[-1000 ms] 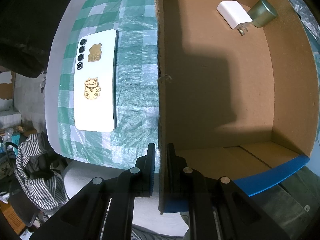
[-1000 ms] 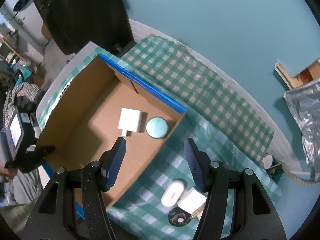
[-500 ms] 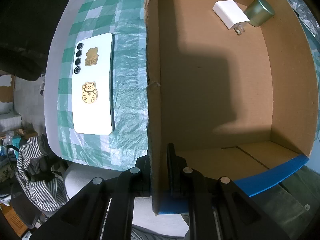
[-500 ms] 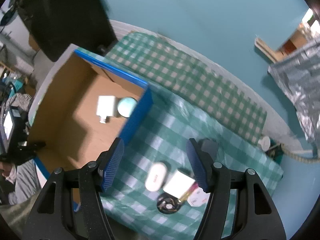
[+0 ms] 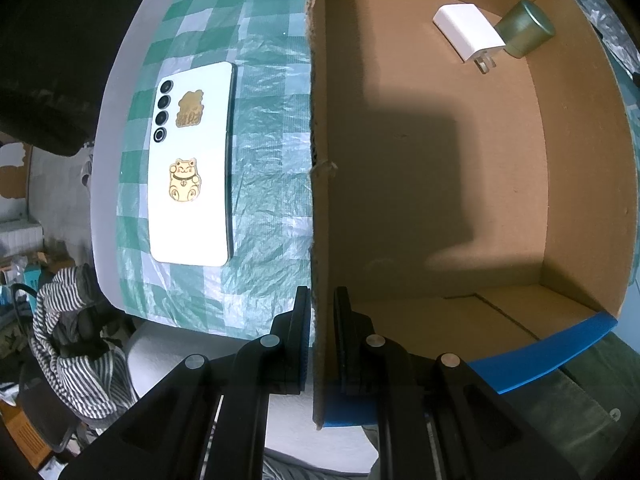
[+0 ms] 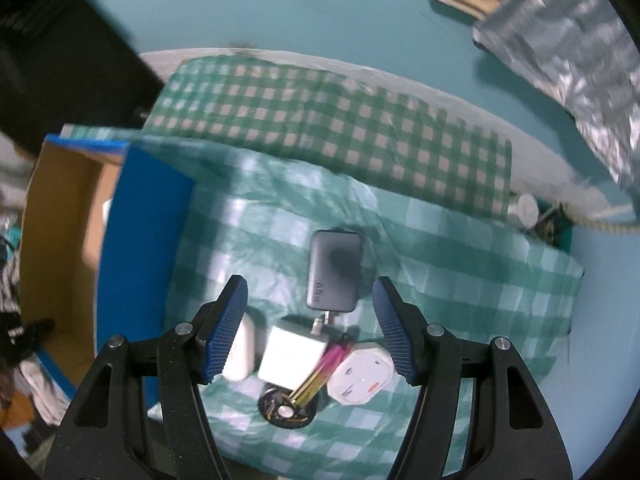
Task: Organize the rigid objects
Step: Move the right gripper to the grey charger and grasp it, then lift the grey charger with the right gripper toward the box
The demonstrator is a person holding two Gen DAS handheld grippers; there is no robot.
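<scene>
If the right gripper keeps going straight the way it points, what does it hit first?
Probably the dark grey power bank, which lies on the checked tablecloth between the fingers of the open right gripper. Depth is unclear; the white charger sits nearer but lower.

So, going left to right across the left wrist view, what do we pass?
Striped cloth → white phone → cardboard box wall clamped by the left gripper → white charger → green round tin.
</scene>
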